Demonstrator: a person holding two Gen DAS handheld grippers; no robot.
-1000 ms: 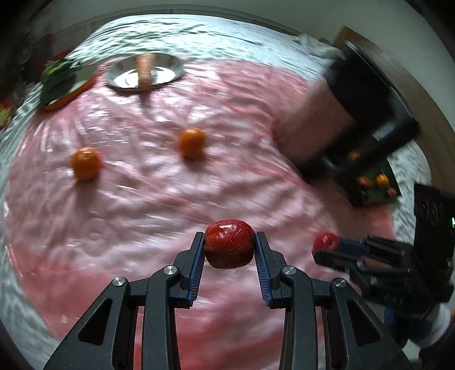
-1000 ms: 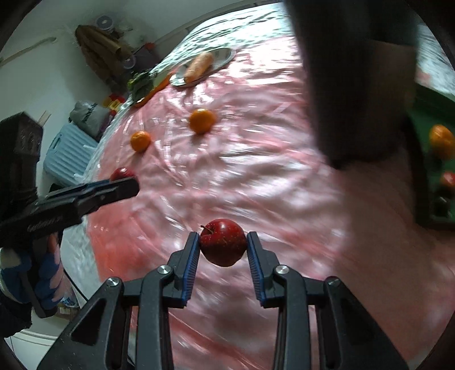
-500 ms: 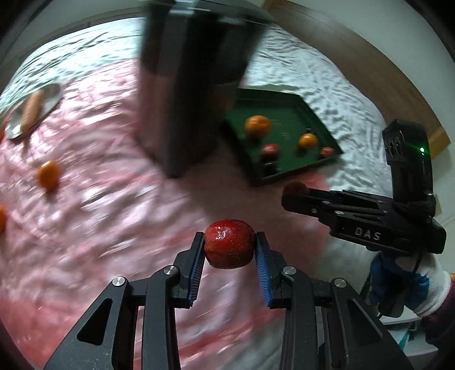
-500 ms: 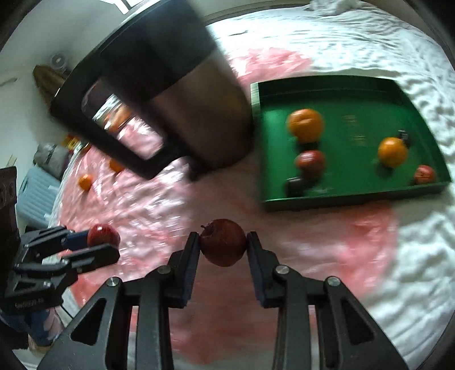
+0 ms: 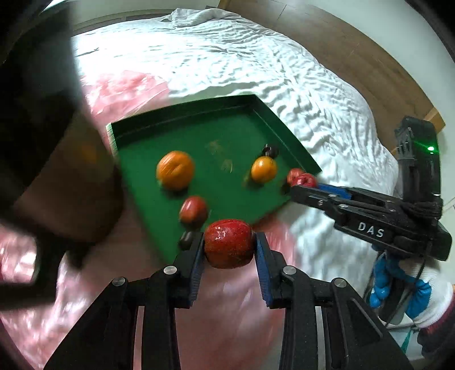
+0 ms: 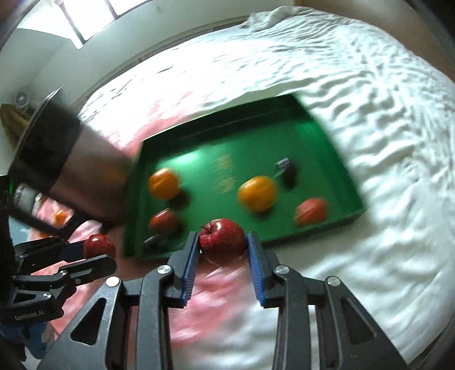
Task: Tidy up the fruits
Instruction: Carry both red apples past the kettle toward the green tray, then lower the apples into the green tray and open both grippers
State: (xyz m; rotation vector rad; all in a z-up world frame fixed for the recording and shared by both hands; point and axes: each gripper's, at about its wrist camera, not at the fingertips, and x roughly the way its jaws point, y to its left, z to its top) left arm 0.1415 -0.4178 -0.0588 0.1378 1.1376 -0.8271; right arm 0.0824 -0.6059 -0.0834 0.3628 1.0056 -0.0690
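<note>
Left wrist view: the left gripper (image 5: 229, 247) clamps a red apple (image 5: 229, 243), and the green tray (image 5: 199, 136) has swung to mid-frame. Drop-off looks close.

Right wrist view: the right gripper (image 6: 222, 248) grips its own apple (image 6: 222, 241), now at the tray's near edge with the fruit inside.

We see daylight entering from a window (image 6: 85, 17) at the upper left of the right wrist view, washing the white bedsheet (image 6: 355, 85) almost to glare. Both views bow strongly at their dark circular edges. Motion blur smears the green tray (image 6: 327, 136) and the fruit in it, and the dark metal canister (image 5: 42, 142) at the left of the left wrist view is a soft smudge. The gripper fingers (image 5: 196, 267) at the bottom stay sharp.
</note>
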